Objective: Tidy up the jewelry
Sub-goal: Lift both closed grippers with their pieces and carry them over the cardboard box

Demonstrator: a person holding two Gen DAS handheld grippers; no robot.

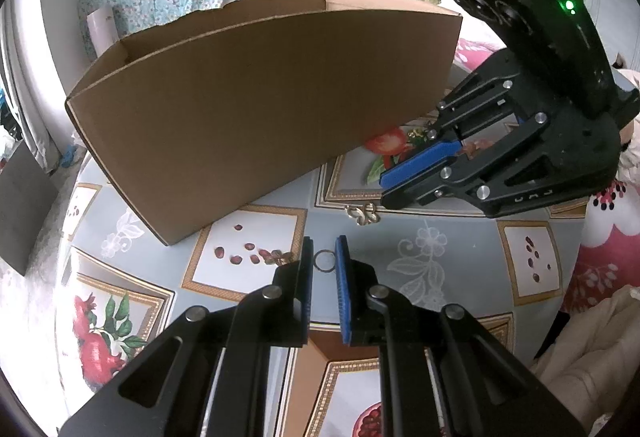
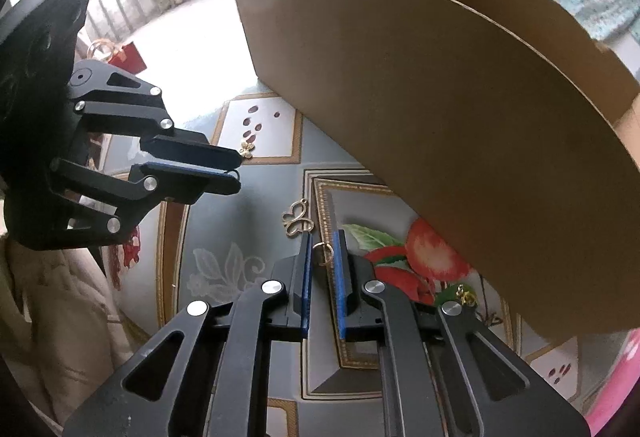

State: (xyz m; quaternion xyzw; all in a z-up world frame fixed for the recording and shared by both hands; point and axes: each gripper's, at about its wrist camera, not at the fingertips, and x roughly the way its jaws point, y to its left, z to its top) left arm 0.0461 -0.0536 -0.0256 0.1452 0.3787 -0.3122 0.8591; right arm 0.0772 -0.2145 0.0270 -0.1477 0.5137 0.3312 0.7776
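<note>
In the left wrist view my left gripper has a small silvery ring spanning the narrow gap between its blue pads, which are shut on it. My right gripper holds a small gold ring between its pads. From the left wrist view the right gripper looks shut and points down at the table. A gold butterfly charm lies on the tablecloth just past its tips. A gold flower charm lies by the tips of the left gripper.
A large open cardboard box stands on the patterned tablecloth right behind both grippers. Another small gold piece lies near the box's base. Beige fabric and a pink floral cloth border the table.
</note>
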